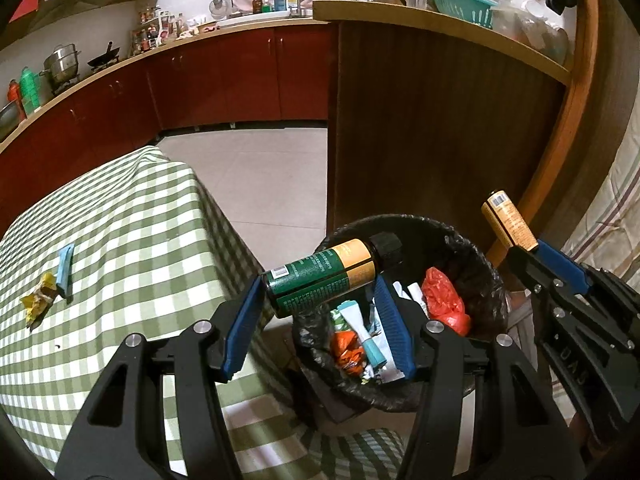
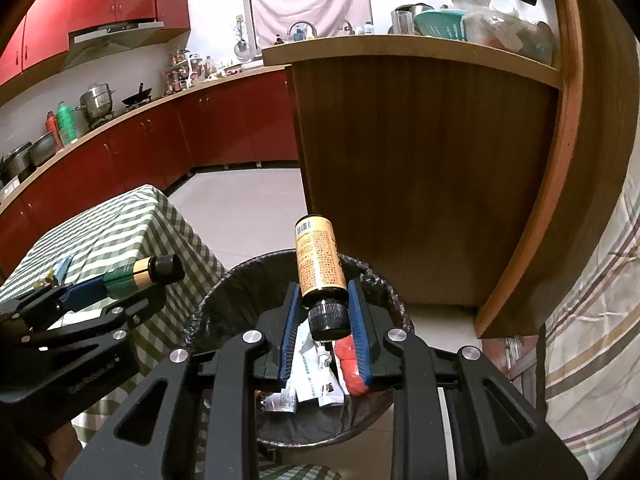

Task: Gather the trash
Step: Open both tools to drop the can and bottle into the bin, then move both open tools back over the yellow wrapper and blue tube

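Observation:
My left gripper is shut on a green and tan bottle with a black cap, held crosswise over the rim of the black-lined trash bin. It also shows in the right wrist view. My right gripper is shut on a tan bottle, cap toward me, above the bin. That bottle shows in the left wrist view. The bin holds wrappers, a tube and a red bag. A blue wrapper and a yellow wrapper lie on the checked table.
A wooden counter panel stands right behind the bin. A striped cloth hangs to the right. Tiled floor lies between the table and the red kitchen cabinets.

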The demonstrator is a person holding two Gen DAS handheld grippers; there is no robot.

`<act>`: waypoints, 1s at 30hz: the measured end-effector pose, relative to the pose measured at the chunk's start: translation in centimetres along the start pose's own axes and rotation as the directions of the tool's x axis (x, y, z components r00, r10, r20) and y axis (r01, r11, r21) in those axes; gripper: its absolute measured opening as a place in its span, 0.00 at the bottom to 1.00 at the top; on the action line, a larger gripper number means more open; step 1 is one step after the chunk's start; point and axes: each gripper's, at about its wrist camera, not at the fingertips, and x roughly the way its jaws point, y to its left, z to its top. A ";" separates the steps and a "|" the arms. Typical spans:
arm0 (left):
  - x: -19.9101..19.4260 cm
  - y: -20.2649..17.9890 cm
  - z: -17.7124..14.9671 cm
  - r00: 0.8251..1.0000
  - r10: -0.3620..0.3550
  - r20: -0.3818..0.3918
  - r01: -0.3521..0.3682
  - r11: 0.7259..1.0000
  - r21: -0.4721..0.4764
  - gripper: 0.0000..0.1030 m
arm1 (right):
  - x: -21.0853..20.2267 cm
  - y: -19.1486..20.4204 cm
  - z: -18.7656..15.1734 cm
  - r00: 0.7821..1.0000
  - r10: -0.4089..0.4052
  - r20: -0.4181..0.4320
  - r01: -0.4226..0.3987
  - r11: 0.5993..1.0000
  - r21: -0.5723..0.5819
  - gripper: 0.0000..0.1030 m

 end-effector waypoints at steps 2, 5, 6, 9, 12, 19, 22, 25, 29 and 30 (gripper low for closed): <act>0.3 -0.3 0.1 1.000 -0.005 -0.002 0.005 1.000 0.006 0.54 | 0.3 -0.2 0.1 1.000 -0.002 0.000 0.002 1.000 0.005 0.25; 1.2 -1.0 0.2 1.000 -0.013 -0.021 0.014 1.000 0.019 0.55 | 0.8 -0.5 0.1 1.000 -0.007 -0.009 0.007 1.000 0.013 0.31; 1.4 -1.1 0.3 1.000 -0.011 -0.023 0.011 1.000 0.018 0.55 | 1.0 -0.6 0.1 1.000 -0.009 -0.014 0.009 1.000 0.017 0.34; 1.7 -1.1 0.3 1.000 -0.008 -0.028 0.009 1.000 0.015 0.63 | 1.0 -0.8 0.0 1.000 -0.018 -0.014 0.018 1.000 0.020 0.38; 1.8 -1.0 0.2 1.000 -0.007 -0.031 0.007 1.000 0.010 0.63 | 0.8 -0.9 0.0 1.000 -0.022 -0.008 0.022 1.000 0.021 0.38; 1.0 0.2 0.2 1.000 0.008 -0.015 -0.008 1.000 -0.005 0.71 | 0.5 -0.6 0.4 1.000 -0.019 0.000 0.019 1.000 0.021 0.42; 0.4 1.1 0.1 1.000 0.018 -0.012 -0.018 1.000 -0.020 0.73 | 0.2 0.1 0.6 1.000 -0.013 0.007 0.013 1.000 0.013 0.44; -0.4 2.4 -0.2 1.000 0.029 -0.004 -0.029 0.999 -0.035 0.74 | -0.1 0.7 0.8 1.000 -0.007 0.012 0.007 1.000 0.007 0.48; -1.6 4.3 -0.5 0.999 0.050 0.002 -0.050 0.997 -0.052 0.76 | -0.3 2.0 1.0 1.000 0.016 0.012 -0.016 1.000 0.001 0.50; -2.0 5.0 -0.7 0.998 0.059 0.003 -0.059 0.996 -0.061 0.76 | -0.3 2.5 1.0 1.000 0.024 0.011 -0.024 1.000 -0.004 0.50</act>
